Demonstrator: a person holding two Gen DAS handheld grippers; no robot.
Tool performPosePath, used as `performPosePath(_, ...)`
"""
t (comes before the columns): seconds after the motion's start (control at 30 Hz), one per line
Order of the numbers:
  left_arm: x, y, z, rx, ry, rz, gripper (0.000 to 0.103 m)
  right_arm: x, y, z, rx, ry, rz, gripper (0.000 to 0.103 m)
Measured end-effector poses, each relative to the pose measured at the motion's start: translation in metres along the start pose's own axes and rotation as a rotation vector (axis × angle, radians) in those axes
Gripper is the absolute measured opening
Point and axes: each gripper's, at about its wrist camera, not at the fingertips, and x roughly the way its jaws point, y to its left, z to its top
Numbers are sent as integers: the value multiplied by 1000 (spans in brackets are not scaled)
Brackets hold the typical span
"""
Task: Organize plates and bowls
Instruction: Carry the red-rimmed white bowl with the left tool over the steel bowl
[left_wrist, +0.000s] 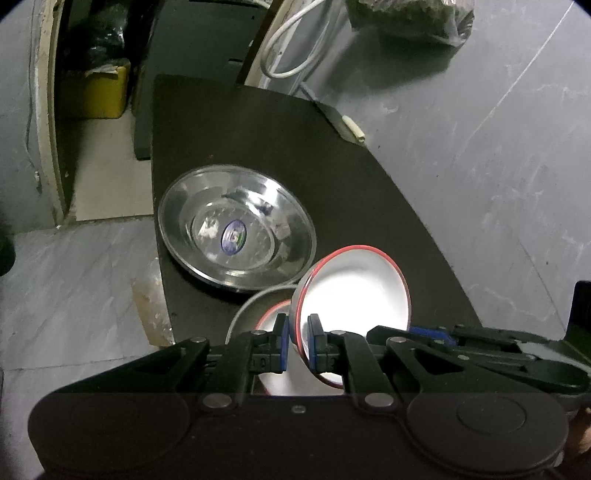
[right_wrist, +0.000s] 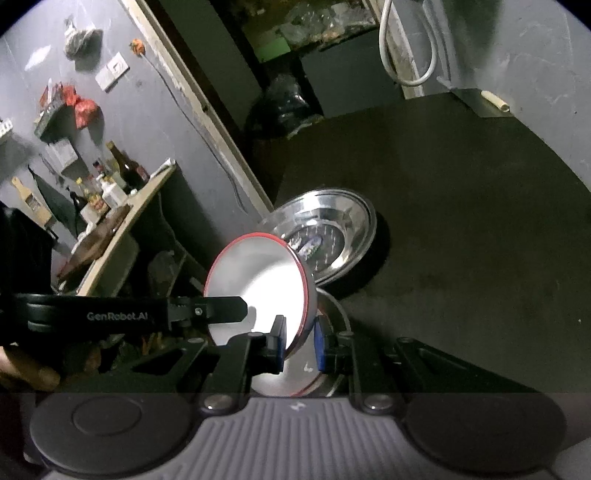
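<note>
- left wrist view looks forward and down, close over the dark table top (left_wrist: 332, 155).
- right wrist view faces likewise, angled leftward.
- both share the shiny round steel plate (left_wrist: 236, 227) (right_wrist: 328, 236).

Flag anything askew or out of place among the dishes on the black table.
The red-rimmed white bowl is tipped steeply on edge, pinched at its rim by both the left gripper and right gripper, above another red-rimmed dish. The steel plate lies flat. Nothing looks spilled or broken.
</note>
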Motion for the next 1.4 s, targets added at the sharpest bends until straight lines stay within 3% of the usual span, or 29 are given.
performPosePath(0.4,19,3,-15,-44,123,43,11,7,2,-4,-30,83,-23,18)
performPosePath(0.9,26,4,-8,-78,168,64,12,21,-1,1,-46,162,-25,18)
performPosePath(1.4,28,4,-9,-103,172,76,12,20,0,3,-73,174,-9,18)
